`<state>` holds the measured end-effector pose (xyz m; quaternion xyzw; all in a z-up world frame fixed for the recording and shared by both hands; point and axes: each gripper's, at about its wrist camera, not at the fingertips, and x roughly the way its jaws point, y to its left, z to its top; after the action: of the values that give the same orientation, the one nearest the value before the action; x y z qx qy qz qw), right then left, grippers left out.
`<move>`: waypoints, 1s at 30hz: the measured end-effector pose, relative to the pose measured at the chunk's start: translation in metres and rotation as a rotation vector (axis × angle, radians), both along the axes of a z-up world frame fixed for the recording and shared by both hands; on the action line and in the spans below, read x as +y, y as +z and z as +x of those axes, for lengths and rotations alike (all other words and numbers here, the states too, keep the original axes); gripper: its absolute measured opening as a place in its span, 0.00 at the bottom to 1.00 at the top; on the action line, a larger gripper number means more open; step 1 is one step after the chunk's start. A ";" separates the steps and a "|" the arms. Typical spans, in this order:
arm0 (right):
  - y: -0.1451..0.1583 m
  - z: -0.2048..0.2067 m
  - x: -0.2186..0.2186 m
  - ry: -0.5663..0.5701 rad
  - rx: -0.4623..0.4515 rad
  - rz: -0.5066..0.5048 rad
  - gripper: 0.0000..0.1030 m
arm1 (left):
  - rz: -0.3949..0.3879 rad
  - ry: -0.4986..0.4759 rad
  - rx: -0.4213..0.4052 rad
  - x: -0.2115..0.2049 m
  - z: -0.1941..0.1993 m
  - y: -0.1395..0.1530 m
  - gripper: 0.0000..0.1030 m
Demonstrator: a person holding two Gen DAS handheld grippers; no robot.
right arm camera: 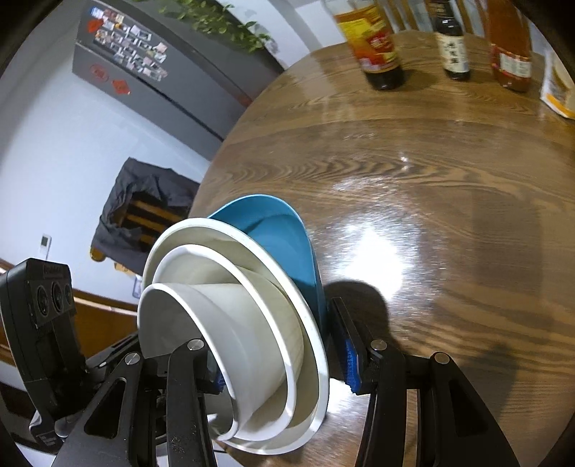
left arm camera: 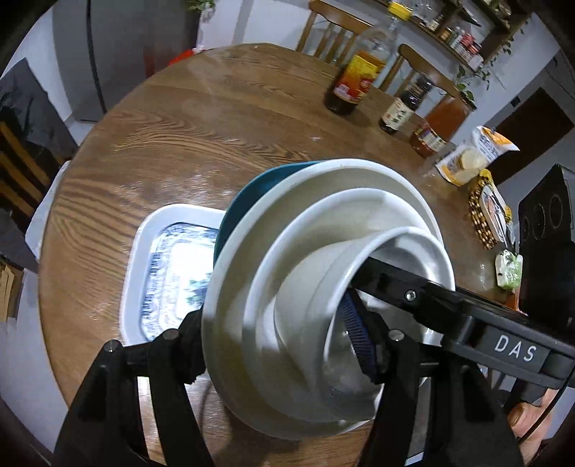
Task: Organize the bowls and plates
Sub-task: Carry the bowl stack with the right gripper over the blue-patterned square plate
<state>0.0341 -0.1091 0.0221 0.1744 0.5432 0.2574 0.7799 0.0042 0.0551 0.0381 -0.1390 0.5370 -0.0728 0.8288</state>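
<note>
A nested stack hangs tilted above the round wooden table (left arm camera: 172, 118): a blue plate (left arm camera: 244, 194) lowest, then a wide white plate (left arm camera: 359, 172), a white bowl (left arm camera: 287, 244) and a smaller white bowl (left arm camera: 323, 294) inside. My left gripper (left arm camera: 273, 330) is shut on the stack, one finger under the plates, the blue-padded finger inside the small bowl. My right gripper (right arm camera: 276, 359) clamps the opposite side of the same stack (right arm camera: 251, 323), its blue pad against the blue plate (right arm camera: 280, 230). A white rectangular dish (left arm camera: 143, 258) with a blue pattern lies on the table below.
Several sauce bottles (left arm camera: 359, 72) and a jar (left arm camera: 427, 140) stand at the table's far side, with snack packets (left arm camera: 467, 158) along the right edge. Wooden chairs (left arm camera: 334, 28) sit behind. A dark fridge (right arm camera: 151, 72) and a covered chair (right arm camera: 143, 208) lie beyond the table's left edge (right arm camera: 215, 161).
</note>
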 end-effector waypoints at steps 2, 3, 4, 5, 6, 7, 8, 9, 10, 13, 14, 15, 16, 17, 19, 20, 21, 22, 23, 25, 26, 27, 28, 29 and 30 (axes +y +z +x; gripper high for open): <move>-0.002 0.001 0.011 0.013 0.007 0.003 0.49 | 0.005 0.015 0.009 0.011 -0.002 -0.002 0.61; -0.004 0.001 0.018 0.021 0.012 0.004 0.49 | 0.008 0.021 0.013 0.015 -0.002 -0.003 0.61; -0.006 0.001 0.023 0.027 0.016 0.004 0.49 | 0.011 0.029 0.020 0.020 -0.003 -0.005 0.61; -0.009 0.002 0.030 0.035 0.024 0.008 0.49 | 0.015 0.035 0.026 0.025 -0.004 -0.007 0.61; -0.010 0.003 0.035 0.041 0.029 0.011 0.49 | 0.018 0.041 0.033 0.030 -0.004 -0.008 0.61; -0.013 0.003 0.040 0.046 0.036 0.013 0.49 | 0.020 0.045 0.038 0.033 -0.004 -0.010 0.61; -0.015 0.003 0.045 0.050 0.042 0.015 0.49 | 0.023 0.049 0.045 0.037 -0.004 -0.012 0.61; -0.017 0.004 0.049 0.053 0.048 0.015 0.49 | 0.024 0.051 0.053 0.040 -0.004 -0.014 0.61; -0.019 0.004 0.052 0.055 0.053 0.015 0.48 | 0.025 0.053 0.060 0.043 -0.004 -0.016 0.61; -0.027 0.006 0.061 0.057 0.078 0.016 0.49 | 0.027 0.053 0.083 0.050 -0.003 -0.023 0.61; -0.030 0.006 0.064 0.058 0.086 0.015 0.48 | 0.026 0.051 0.092 0.051 -0.003 -0.026 0.61; -0.034 0.005 0.067 0.059 0.095 0.012 0.49 | 0.025 0.049 0.102 0.052 -0.003 -0.028 0.61; -0.036 0.005 0.068 0.058 0.102 0.010 0.49 | 0.024 0.047 0.108 0.053 -0.002 -0.031 0.61; -0.038 0.006 0.070 0.057 0.107 0.009 0.49 | 0.024 0.044 0.113 0.054 -0.002 -0.033 0.61; -0.043 0.006 0.072 0.053 0.119 0.005 0.49 | 0.021 0.041 0.123 0.054 -0.001 -0.036 0.61; -0.044 0.006 0.072 0.049 0.122 0.003 0.49 | 0.023 0.037 0.121 0.054 -0.001 -0.036 0.61; -0.045 0.007 0.072 0.046 0.124 0.003 0.49 | 0.026 0.034 0.121 0.053 0.000 -0.036 0.61; -0.045 0.007 0.072 0.041 0.126 0.002 0.49 | 0.024 0.032 0.123 0.055 0.001 -0.038 0.61; -0.046 0.008 0.072 0.038 0.126 0.001 0.49 | 0.024 0.033 0.129 0.055 0.002 -0.039 0.61; -0.048 0.009 0.075 0.030 0.134 -0.005 0.49 | 0.023 0.029 0.136 0.054 0.004 -0.041 0.61; -0.050 0.010 0.075 0.027 0.139 -0.008 0.49 | 0.026 0.025 0.138 0.054 0.005 -0.043 0.61; -0.051 0.010 0.074 0.026 0.142 -0.011 0.49 | 0.027 0.021 0.140 0.053 0.005 -0.044 0.61; -0.052 0.010 0.074 0.023 0.146 -0.013 0.49 | 0.027 0.019 0.140 0.053 0.005 -0.045 0.61; -0.052 0.010 0.074 0.021 0.142 -0.016 0.49 | 0.023 0.017 0.139 0.054 0.005 -0.045 0.61; -0.052 0.011 0.072 0.020 0.139 -0.020 0.49 | 0.020 0.016 0.139 0.054 0.005 -0.046 0.62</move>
<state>0.0447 -0.0371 -0.0298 0.1788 0.6001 0.2469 0.7395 0.0091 0.1092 -0.0074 -0.1398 0.5930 -0.0510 0.7914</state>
